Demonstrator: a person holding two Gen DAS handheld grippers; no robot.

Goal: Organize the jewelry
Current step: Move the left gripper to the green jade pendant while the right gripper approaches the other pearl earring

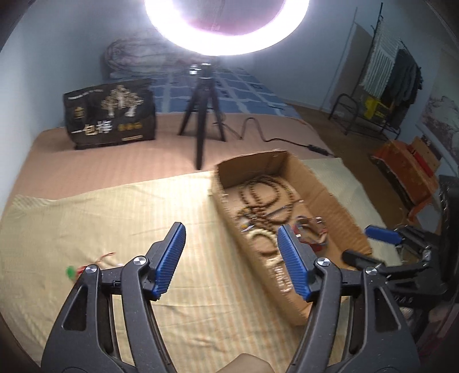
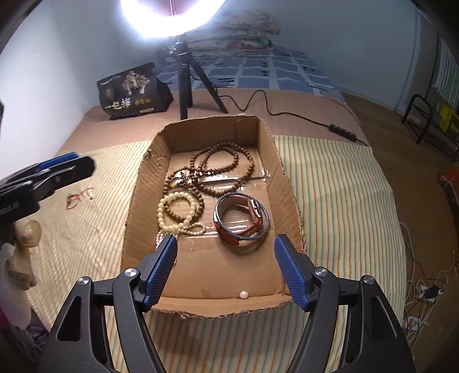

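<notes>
A red string piece [image 2: 77, 198] is lying on the striped cloth [image 2: 330, 200] at far left. The left gripper [image 1: 231, 246] is hanging wide open, empty, beside the cardboard box [image 2: 137, 206]. Brown beads [image 2: 221, 169], cream beads [image 2: 172, 212] and a red watch [image 2: 252, 218] are sitting inside. The right gripper [image 2: 225, 252] is hanging wide open, empty, above the box's near end.

In the left wrist view the cardboard box [image 1: 287, 200] ahead and right of the left tongs is motion-smeared, so its beads [image 1: 266, 198] run together; the pale strands near the right blue finger cannot be told apart. The ring light [image 1: 226, 25] is cut by the top edge. The green-and-red scrap [image 1: 75, 270], left of the tongs, is perhaps a thread.
</notes>
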